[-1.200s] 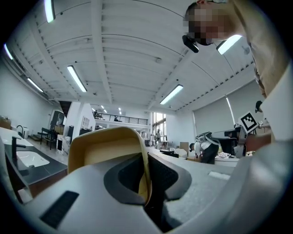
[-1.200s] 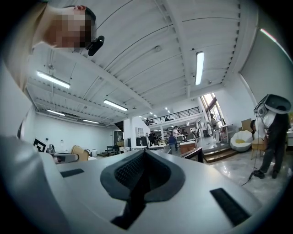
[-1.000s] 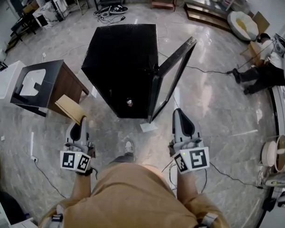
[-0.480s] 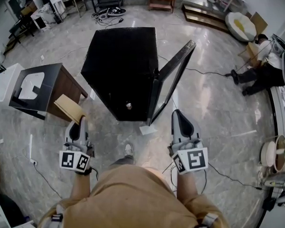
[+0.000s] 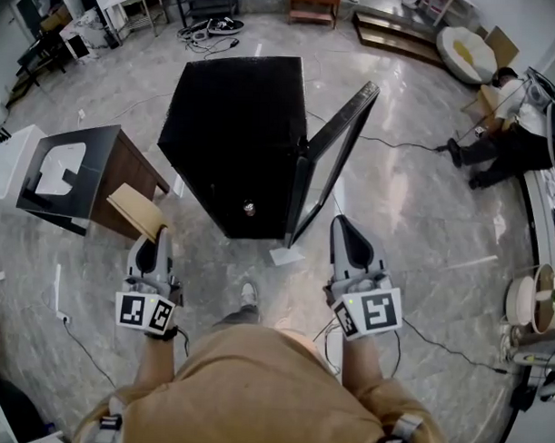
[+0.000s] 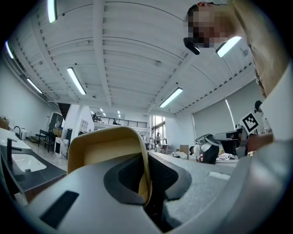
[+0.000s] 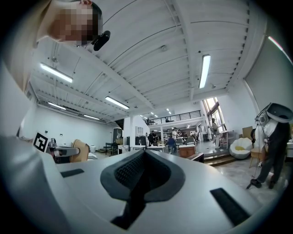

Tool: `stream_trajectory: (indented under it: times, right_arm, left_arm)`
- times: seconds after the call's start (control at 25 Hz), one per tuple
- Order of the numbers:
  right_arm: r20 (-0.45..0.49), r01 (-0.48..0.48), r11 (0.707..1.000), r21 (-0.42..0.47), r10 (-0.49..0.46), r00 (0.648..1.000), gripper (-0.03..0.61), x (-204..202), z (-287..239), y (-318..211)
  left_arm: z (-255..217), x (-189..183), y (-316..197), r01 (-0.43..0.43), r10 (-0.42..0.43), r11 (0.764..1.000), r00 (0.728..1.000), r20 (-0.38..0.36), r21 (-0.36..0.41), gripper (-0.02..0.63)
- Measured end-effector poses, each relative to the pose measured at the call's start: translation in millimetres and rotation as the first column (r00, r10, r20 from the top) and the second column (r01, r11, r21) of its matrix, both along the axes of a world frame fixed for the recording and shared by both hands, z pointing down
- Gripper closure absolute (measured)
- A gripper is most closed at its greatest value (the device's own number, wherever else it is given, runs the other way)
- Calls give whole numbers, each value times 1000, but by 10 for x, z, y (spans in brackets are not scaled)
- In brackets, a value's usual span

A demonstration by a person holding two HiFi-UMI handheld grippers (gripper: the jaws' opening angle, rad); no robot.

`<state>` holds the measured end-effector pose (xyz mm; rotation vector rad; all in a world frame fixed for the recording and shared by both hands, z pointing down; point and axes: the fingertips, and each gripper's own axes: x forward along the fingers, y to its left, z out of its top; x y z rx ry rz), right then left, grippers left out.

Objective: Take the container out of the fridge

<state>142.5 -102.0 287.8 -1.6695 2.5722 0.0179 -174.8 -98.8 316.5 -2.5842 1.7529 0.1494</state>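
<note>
The left tongs point(image 5: 152, 244) are pinching one thin wall of a tan, open-topped plastic container point(image 5: 136, 211). The left gripper view shows that cream-yellow wall point(image 6: 108, 145) clamped between the two dark pads of those tongs point(image 6: 145, 179). The container is outside the black, box-shaped fridge point(image 5: 235, 124), just off its near left corner and above the grey marble floor point(image 5: 414, 221). The fridge's black door point(image 5: 330, 162) stands swung open on the fridge's right side. The right tongs point(image 5: 344, 231) hover just in front of that open door's lower edge. In the right gripper view they point(image 7: 141, 170) are pressed together with nothing between them. To the left of the fridge stands a dark brown low cabinet point(image 5: 76, 171) with a black top; the container is near its front corner. Well to the right of the fridge, a person in dark clothes point(image 5: 500, 142) sits on the floor.
</note>
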Motion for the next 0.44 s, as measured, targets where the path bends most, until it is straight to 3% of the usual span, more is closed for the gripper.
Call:
stream_trajectory:
  times: [0.44]
  right_arm:
    - [-5,4,1000,7,-4,1000,578,-74,-41,196]
  left_arm:
    - [-34,26,101,-26,26,1000,1000,-8,13,589]
